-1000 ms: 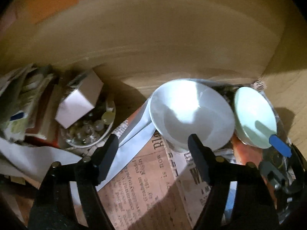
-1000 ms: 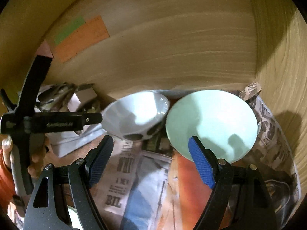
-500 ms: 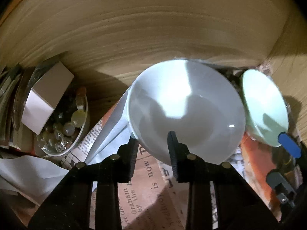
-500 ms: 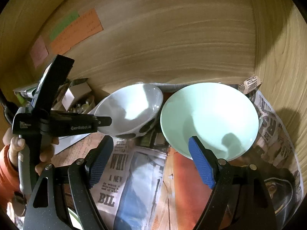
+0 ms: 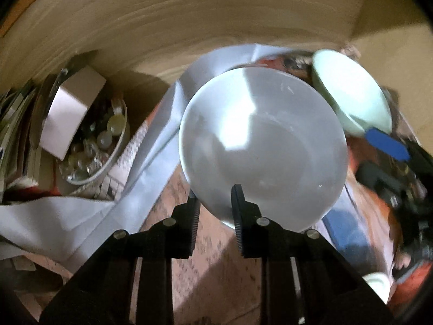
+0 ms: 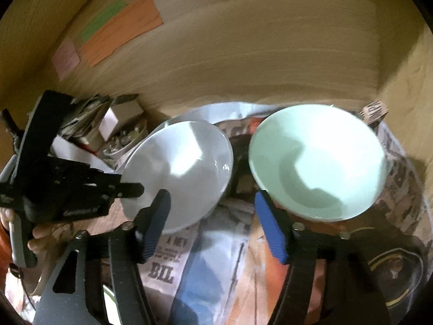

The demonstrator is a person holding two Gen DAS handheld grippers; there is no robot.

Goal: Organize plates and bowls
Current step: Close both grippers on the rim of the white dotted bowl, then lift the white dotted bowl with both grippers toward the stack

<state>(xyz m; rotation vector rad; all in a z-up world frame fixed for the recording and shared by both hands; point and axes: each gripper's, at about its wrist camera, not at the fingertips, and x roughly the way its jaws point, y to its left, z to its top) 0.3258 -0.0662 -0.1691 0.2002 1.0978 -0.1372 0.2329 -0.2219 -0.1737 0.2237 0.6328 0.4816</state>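
A white bowl (image 5: 262,149) sits tilted on newspaper inside a wooden compartment. My left gripper (image 5: 216,211) has its jaws closing on the bowl's near rim, one finger inside and one outside, pressing on it. In the right wrist view the white bowl (image 6: 178,173) is at the left, with the left gripper (image 6: 130,189) at its edge. A pale green bowl (image 6: 316,162) stands to its right. My right gripper (image 6: 213,216) has blue pads and its jaws are closing. Its right fingertip is by the green bowl's near-left rim, and the pads press on nothing. The green bowl (image 5: 351,100) shows at the right of the left wrist view.
A glass bowl of beads (image 5: 92,151) with a white box (image 5: 70,113) on it stands at the left, beside stacked papers. Newspaper (image 6: 216,270) lines the floor. Wooden walls (image 6: 243,54) close the back and right. Coloured notes (image 6: 121,29) stick to the wall. A hand (image 6: 40,238) holds the left gripper.
My left gripper came down onto the white bowl and its wide jaws narrowed over the near rim. The right gripper's jaws have narrowed beside the green bowl.
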